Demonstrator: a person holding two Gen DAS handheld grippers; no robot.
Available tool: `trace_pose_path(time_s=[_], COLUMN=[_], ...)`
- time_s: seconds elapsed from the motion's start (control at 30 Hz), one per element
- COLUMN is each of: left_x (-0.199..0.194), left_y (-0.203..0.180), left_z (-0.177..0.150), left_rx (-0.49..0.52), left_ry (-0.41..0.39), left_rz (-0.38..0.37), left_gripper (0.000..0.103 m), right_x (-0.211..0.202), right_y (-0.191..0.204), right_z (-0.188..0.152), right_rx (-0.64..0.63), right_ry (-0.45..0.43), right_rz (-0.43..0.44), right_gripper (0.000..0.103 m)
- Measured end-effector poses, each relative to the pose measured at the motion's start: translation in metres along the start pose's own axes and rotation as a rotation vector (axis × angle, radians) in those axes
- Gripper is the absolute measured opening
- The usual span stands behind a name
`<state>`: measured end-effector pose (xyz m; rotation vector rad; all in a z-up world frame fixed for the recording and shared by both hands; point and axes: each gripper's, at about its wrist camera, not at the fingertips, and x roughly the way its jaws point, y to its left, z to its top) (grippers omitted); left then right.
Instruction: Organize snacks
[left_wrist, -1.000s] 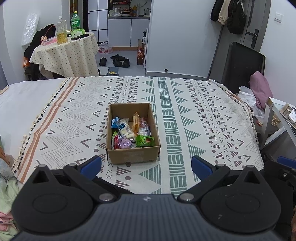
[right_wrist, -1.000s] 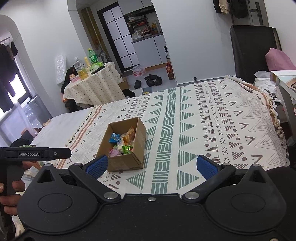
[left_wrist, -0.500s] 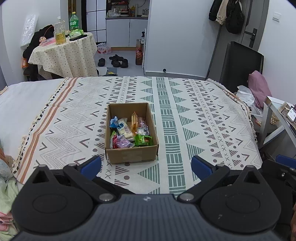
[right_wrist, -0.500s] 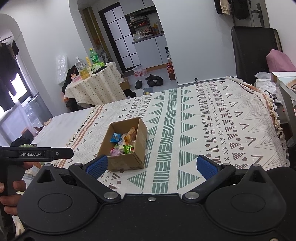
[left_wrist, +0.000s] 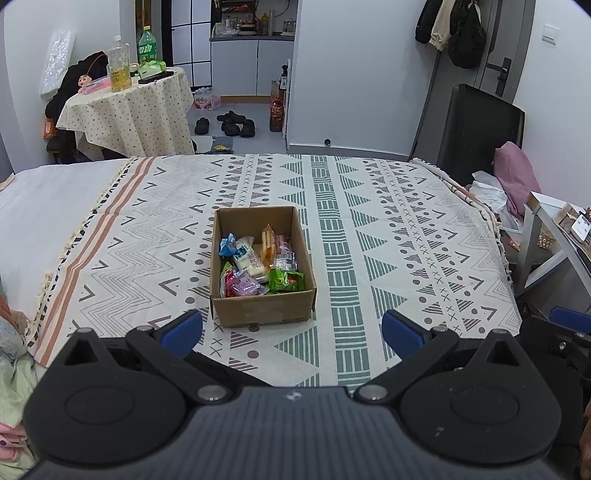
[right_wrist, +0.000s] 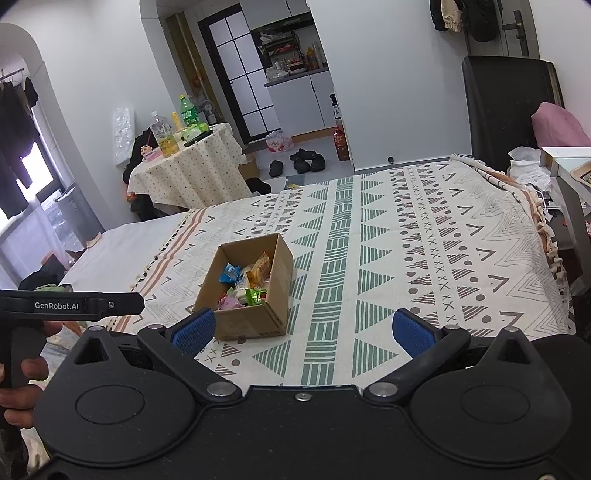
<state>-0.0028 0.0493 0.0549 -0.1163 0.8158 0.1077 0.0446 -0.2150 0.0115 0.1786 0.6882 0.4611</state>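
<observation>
Box (left_wrist: 262, 314) of light, crinkly snacks (left_wrist: 255, 266) on bed; both tongs (left_wrist: 291, 328) (right_wrist: 303, 328) wide, empty. Pinch pkt edges.

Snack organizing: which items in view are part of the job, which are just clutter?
Job:
- cardboard box on the patterned blanket
- snack packets inside it
- left gripper, open, empty
- right gripper, open, empty

Lying about:
- bottles on the round side table
- shoes on the floor
- pink cloth at right

White walls (left_wrist: 369, 74), patterned bedspread (left_wrist: 388, 236), draped round table (left_wrist: 133, 110).
</observation>
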Motion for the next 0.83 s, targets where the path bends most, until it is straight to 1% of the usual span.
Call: trace_pose_path(time_s=[0.27, 0.53, 0.83], left_x=[-0.004, -0.009, -0.012], left_y=[-0.001, 0.000, 0.000], left_z=[0.000, -0.004, -0.006], left_rx=[0.007, 0.023, 0.032], left_ry=[-0.003, -0.015, -0.020], left_rz=[-0.013, -0.008, -0.025], left_gripper=[0.103, 0.103, 0.103], right_x=[0.000, 0.004, 0.007], right_y=[0.000, 0.002, 0.005], right_z=[0.001, 0.001, -0.001], right_rx=[-0.004, 0.003, 0.005], right_ry=[0.003, 0.015, 0.028], right_rz=[-0.010, -0.005, -0.005], right_gripper=[0.103, 0.103, 0.103])
